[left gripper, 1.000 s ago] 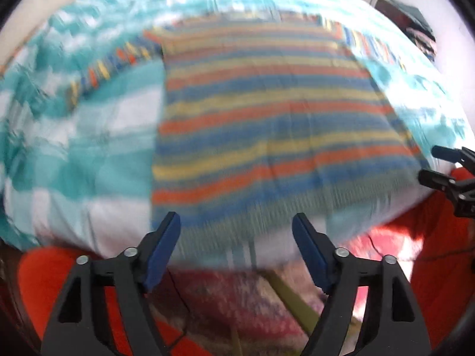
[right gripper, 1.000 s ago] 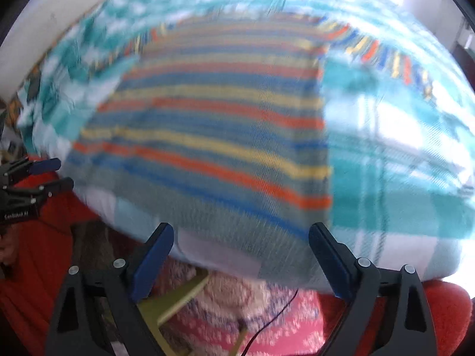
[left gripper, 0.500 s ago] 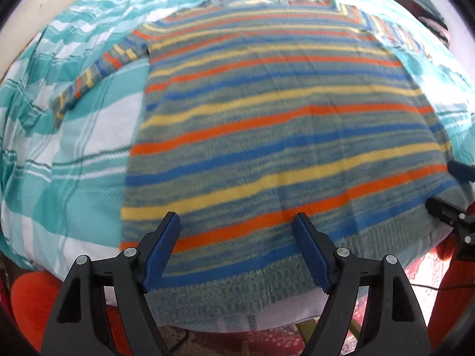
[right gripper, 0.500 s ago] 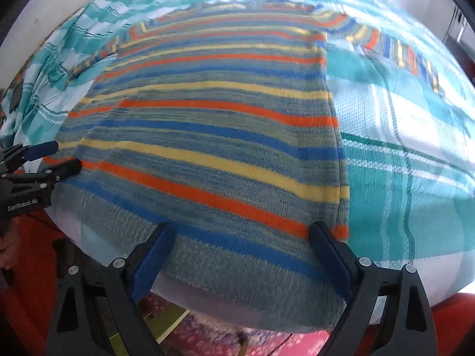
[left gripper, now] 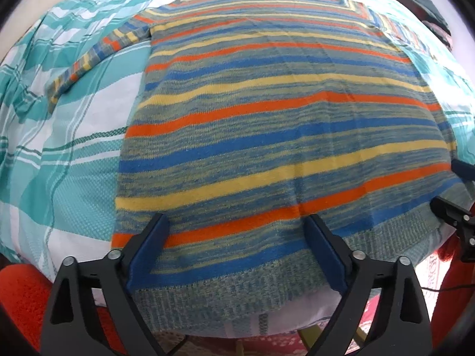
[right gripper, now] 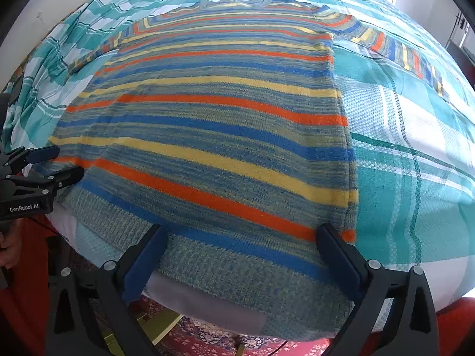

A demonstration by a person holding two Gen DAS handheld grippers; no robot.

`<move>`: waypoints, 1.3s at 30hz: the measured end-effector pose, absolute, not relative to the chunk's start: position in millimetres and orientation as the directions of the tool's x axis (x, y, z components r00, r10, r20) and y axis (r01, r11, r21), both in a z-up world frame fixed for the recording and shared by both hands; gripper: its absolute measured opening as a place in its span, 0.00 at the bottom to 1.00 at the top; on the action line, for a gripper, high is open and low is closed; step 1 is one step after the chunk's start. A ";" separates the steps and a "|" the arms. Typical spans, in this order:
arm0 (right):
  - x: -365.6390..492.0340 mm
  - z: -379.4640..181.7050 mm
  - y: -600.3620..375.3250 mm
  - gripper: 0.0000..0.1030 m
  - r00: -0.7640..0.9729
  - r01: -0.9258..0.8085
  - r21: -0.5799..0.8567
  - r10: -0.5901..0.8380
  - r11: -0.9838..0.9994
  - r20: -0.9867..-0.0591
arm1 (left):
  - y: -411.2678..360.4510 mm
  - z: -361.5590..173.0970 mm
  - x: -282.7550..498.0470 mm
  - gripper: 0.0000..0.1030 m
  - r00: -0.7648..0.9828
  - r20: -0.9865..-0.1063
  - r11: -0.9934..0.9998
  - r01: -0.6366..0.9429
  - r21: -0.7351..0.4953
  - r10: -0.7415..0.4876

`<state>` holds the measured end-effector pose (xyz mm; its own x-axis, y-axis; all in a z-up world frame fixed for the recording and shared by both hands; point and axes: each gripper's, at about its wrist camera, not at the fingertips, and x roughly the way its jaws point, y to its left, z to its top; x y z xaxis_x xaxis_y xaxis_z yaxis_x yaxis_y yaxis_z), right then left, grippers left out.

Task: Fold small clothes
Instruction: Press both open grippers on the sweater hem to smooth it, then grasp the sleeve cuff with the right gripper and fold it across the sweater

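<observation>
- Striped sweater [left gripper: 282, 136]: knitted, banded in orange, yellow, blue and grey-green; laid flat and spread out on the bed, ribbed hem toward the near edge, neckline at the far end. Both sleeves lie stretched out to the sides.
- Bedspread [left gripper: 74, 154]: teal and white check, under the sweater on all sides; the sweater's hem reaches almost to the near edge of the bed.
- Left gripper [left gripper: 237, 255]: pointing steeply down over the left part of the hem. Jaws stand wide apart and have just been opening further. Hem fabric lies between the blue fingers [left gripper: 150, 246] in view, but the pads are not pressing on it; whether the tips touch the knit cannot be told.
- Right gripper [right gripper: 242, 262]: pointing steeply down over the hem's right corner, beside the side seam. Jaws likewise wide apart, having just opened further; hem fabric lies between the fingers [right gripper: 338, 255], nothing clamped.
- Each gripper appears at the edge of the other's view, at the same hem.
- Person's hand [right gripper: 10, 249]: partly visible below the left gripper's body.
- Patterned red rug [right gripper: 207, 341]: on the floor below the bed edge.
</observation>
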<state>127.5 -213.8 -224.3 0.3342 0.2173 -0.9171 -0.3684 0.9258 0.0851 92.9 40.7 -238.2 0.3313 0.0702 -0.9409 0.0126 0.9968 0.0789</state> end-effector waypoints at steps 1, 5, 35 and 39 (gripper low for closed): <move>127.4 -224.9 -213.3 0.98 0.336 -0.371 0.083 0.217 0.925 -0.917 | 40.9 -238.6 92.9 0.93 0.329 -0.942 0.997 0.013 0.078 0.069; 126.7 -225.6 -211.6 0.99 0.338 -0.376 0.078 0.216 0.923 -0.916 | 39.8 -240.9 92.5 0.95 0.326 -0.942 0.996 0.017 0.086 0.076; 124.7 -189.0 -239.8 0.95 0.389 -0.372 0.207 0.355 0.905 -0.850 | 52.6 -188.0 67.7 0.98 0.527 -0.848 0.997 -0.082 0.004 0.047; 167.4 -150.5 -318.7 0.95 0.510 -0.283 0.268 0.381 0.921 -0.771 | 79.3 -163.6 64.5 0.98 0.612 -0.777 0.978 -0.210 0.020 0.147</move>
<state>167.4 -318.7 -150.5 0.5099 0.3812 -0.7712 -0.2831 0.9209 0.2680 64.5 79.3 -163.6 0.6125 0.1470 -0.7767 -0.2098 0.9775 0.0196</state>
